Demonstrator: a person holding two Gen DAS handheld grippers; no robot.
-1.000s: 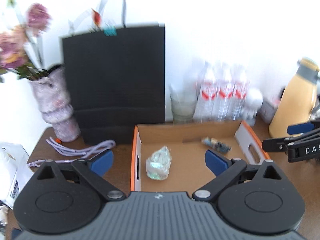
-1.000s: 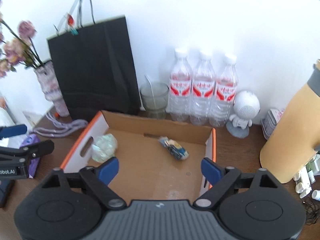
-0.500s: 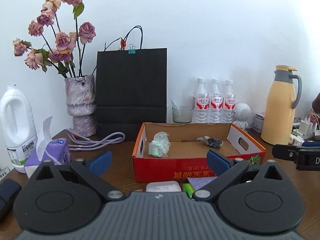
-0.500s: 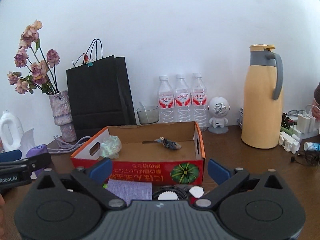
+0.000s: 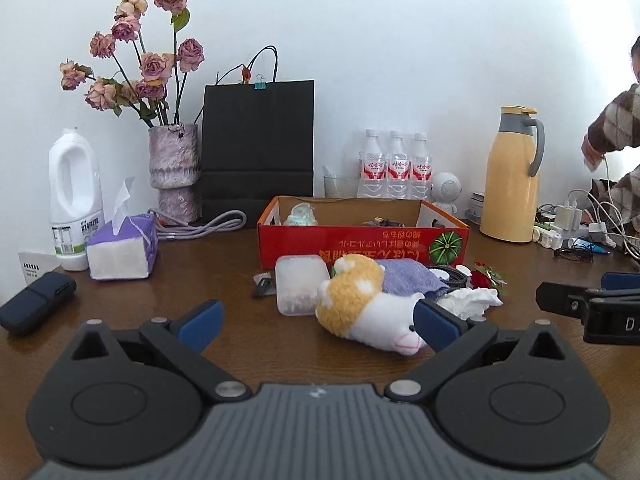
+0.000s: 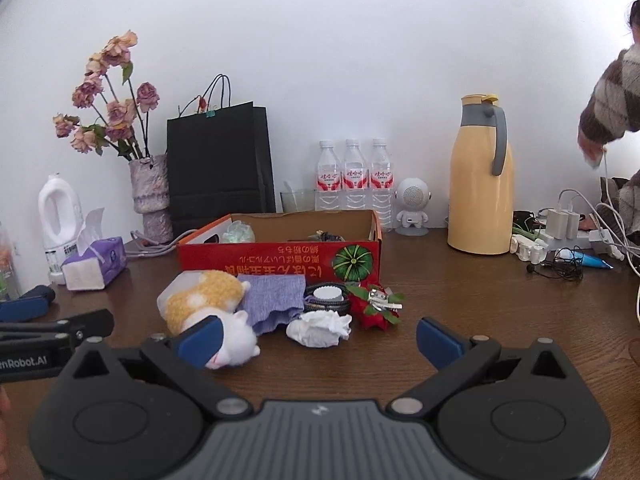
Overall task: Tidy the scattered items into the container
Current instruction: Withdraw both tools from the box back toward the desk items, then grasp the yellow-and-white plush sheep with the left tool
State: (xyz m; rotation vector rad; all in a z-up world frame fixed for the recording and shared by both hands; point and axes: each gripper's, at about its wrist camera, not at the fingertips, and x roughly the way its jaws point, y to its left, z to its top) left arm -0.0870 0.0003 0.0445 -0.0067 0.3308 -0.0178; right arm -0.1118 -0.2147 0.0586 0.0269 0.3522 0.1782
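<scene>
The red cardboard box point(image 5: 362, 240) point(image 6: 280, 256) stands mid-table and holds a crumpled clear wrap point(image 5: 302, 214) and a small dark item point(image 6: 326, 236). In front of it lie an orange-and-white plush toy point(image 5: 360, 300) point(image 6: 204, 300), a clear plastic case point(image 5: 300, 286), a purple cloth point(image 6: 274, 300), a white crumpled tissue point(image 6: 320, 328), a black coil with a white cap point(image 6: 326, 294) and a red flower clip point(image 6: 374, 306). My left gripper point(image 5: 318, 322) is open, with the plush just beyond its right finger. My right gripper point(image 6: 318, 340) is open wide and empty, short of the tissue.
Along the wall stand a yellow thermos point(image 6: 480, 184), three water bottles point(image 6: 350, 178), a black paper bag point(image 5: 258, 148) and a vase of dried roses point(image 5: 174, 172). A tissue pack point(image 5: 120, 248) and a white jug point(image 5: 74, 200) are at left. A person's sleeve point(image 6: 608, 96) and chargers point(image 6: 560, 222) are at right.
Both grippers have drawn back and down from over the box. The scattered items in front of it have come into view. The right jaws stand slightly wider.
</scene>
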